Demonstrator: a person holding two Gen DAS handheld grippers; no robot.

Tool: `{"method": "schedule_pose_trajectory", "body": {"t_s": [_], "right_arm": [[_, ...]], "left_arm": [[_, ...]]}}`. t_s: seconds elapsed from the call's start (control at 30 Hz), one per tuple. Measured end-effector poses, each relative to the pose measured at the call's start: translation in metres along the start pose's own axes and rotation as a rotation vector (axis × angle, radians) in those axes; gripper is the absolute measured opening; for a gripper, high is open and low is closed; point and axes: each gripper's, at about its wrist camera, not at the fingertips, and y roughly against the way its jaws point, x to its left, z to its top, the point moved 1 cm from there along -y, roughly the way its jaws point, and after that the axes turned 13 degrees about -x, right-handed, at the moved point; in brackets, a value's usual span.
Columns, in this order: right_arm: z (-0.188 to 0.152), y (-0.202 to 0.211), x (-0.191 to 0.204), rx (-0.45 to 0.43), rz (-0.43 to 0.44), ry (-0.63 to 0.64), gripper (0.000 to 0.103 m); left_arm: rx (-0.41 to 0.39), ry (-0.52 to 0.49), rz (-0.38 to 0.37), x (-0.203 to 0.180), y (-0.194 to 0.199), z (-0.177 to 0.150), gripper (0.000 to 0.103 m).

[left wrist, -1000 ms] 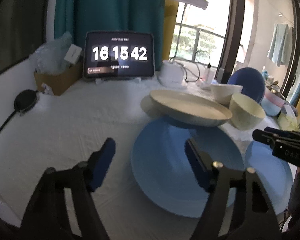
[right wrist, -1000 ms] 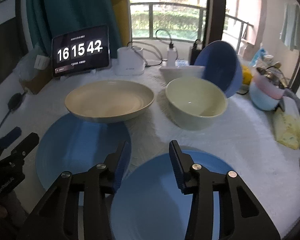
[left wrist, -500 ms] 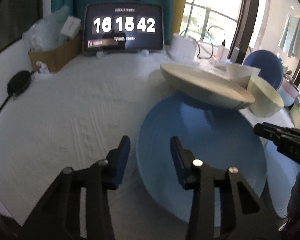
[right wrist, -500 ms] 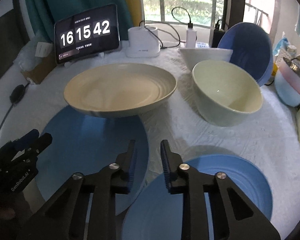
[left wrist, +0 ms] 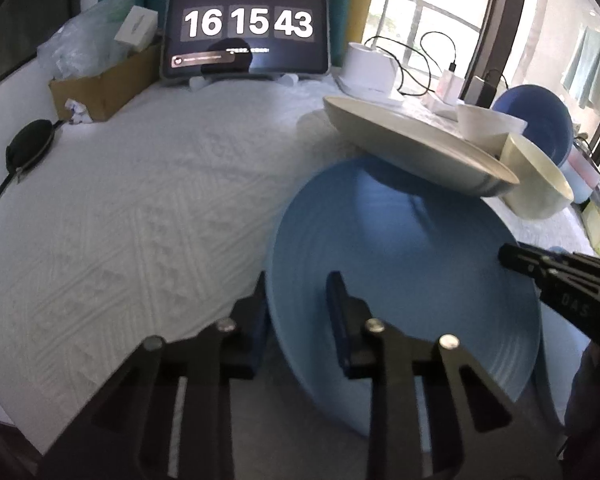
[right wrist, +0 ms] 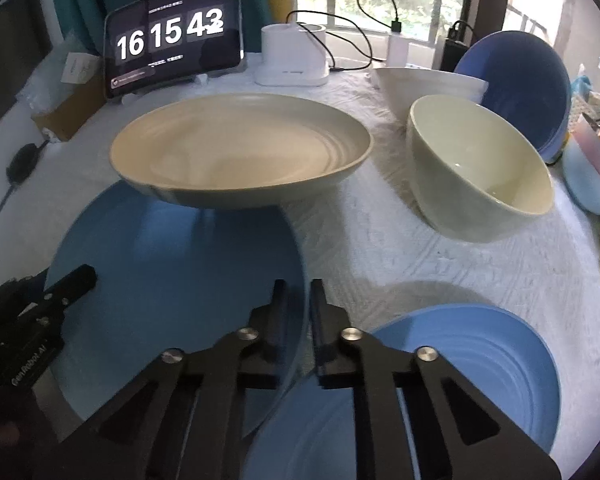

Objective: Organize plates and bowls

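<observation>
both grippers pinching the big round light-blue plate (right wrist: 172, 272): left gripper (left wrist: 296, 312) on its left rim, right gripper (right wrist: 296, 312) on its right rim, jaws nearly closed. plate tilted, far edge under the beige ribbed plate (right wrist: 240, 152). next probably lift, stack onto the second blue plate (right wrist: 460, 360).

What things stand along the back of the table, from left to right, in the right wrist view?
Cardboard box → tablet clock → white charger stand → white bowl → dark blue bowl.

Both wrist views close, facing window — share blue plate (left wrist: 404, 264) (opposite rims).
</observation>
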Motion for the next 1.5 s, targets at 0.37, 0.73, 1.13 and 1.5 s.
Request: {"method": "schedule_pose_trajectory", "body": {"t_s": [0.37, 0.73, 1.13, 1.5], "right_arm": [[-0.006, 0.020, 0.008, -0.013, 0.014, 0.012, 0.011], [-0.020, 0.046, 0.014, -0.032, 0.025, 0.024, 0.011], [-0.030, 0.072, 0.002, -0.071, 0.023, 0.011, 0.010], [-0.033, 0.096, -0.021, -0.120, 0.005, -0.027, 0.010]], "left_arm": [[-0.027, 0.006, 0.016, 0.007, 0.026, -0.004, 0.026], [-0.034, 0.014, 0.033, 0.008, 0.050, -0.017, 0.026], [-0.067, -0.006, 0.024, -0.001, 0.076, -0.022, 0.026], [-0.108, -0.051, -0.010, -0.022, 0.095, -0.019, 0.026]]}}
